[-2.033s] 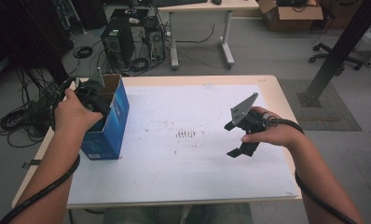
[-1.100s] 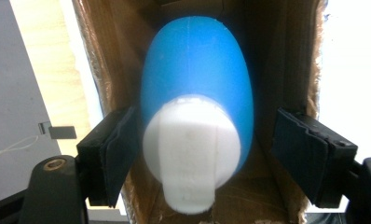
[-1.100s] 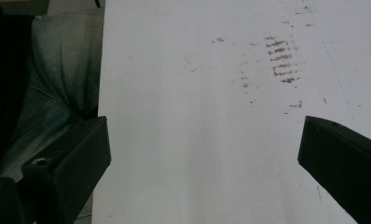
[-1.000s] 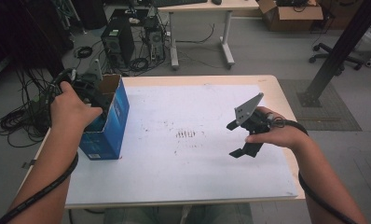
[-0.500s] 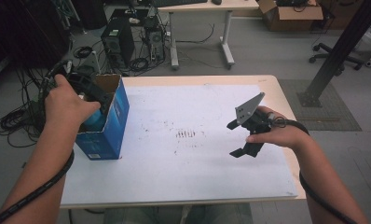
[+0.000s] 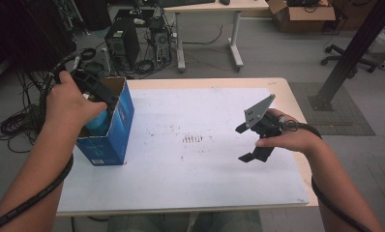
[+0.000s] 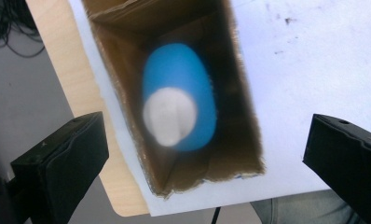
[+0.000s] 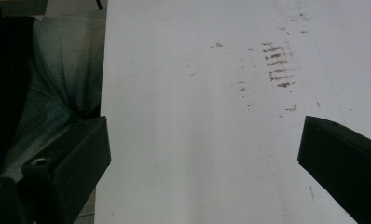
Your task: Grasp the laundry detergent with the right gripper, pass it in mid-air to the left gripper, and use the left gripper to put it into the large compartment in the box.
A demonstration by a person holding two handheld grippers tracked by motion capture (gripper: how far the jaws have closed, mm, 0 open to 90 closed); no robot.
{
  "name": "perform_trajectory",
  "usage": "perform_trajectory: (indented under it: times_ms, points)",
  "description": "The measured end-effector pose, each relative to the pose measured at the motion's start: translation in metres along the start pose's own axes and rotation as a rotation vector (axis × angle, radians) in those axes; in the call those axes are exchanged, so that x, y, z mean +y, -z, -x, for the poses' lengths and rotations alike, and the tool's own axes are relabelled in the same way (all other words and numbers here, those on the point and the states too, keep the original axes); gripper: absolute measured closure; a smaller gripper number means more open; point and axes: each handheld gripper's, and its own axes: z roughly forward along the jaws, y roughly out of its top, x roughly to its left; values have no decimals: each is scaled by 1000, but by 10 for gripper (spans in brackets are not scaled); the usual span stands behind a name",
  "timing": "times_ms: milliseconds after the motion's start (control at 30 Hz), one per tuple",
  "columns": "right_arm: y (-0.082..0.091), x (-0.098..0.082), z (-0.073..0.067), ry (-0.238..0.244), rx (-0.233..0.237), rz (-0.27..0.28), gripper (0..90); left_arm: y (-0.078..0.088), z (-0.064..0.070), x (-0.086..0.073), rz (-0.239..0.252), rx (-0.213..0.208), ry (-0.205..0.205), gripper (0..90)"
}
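Observation:
A blue cardboard box (image 6: 114, 135) stands open-topped at the left edge of the table. Inside it lies a blue rounded object with a white end (image 7: 183, 93), blurred in the left gripper view; its blue top shows in the high view (image 6: 97, 124). My left gripper (image 6: 101, 94) hovers just above the box mouth. Its jaws have just been opening, and they now stand wide apart (image 7: 204, 126) with nothing pressed between them. My right gripper (image 6: 244, 143) is held above the right part of the white sheet (image 6: 190, 179), open and empty (image 8: 202, 135).
The white sheet carries a patch of brown marks (image 6: 193, 139) near its middle. The wooden table edge (image 6: 297, 111) runs just right of the right hand. Computer towers and cables (image 6: 132, 38) sit on the floor beyond the table.
The left hand has lifted a little above the box and its jaws have spread apart, leaving the blue object inside. The right hand has stayed put.

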Motion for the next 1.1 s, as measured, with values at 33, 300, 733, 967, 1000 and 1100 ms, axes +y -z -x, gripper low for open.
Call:
perform_trajectory:
  times_ms: [33,300,733,967,1000,1100]
  points:
    - [0,0,0,-1,-1,-2,26,2,3,1,1,-5,-21,2]
    - [5,2,0,4,-6,-8,27,24,26,8,15,-61,-257,2]
    - [7,14,-4,39,-3,-34,28,41,72,8,47,-187,-686,2]
    - [10,16,-4,40,-4,-66,27,39,95,3,42,-205,-902,2]
    - [10,16,-4,38,-6,-71,27,37,98,3,32,-214,-923,2]
    - [11,17,-4,37,-7,-86,26,34,107,1,26,-223,-1002,2]
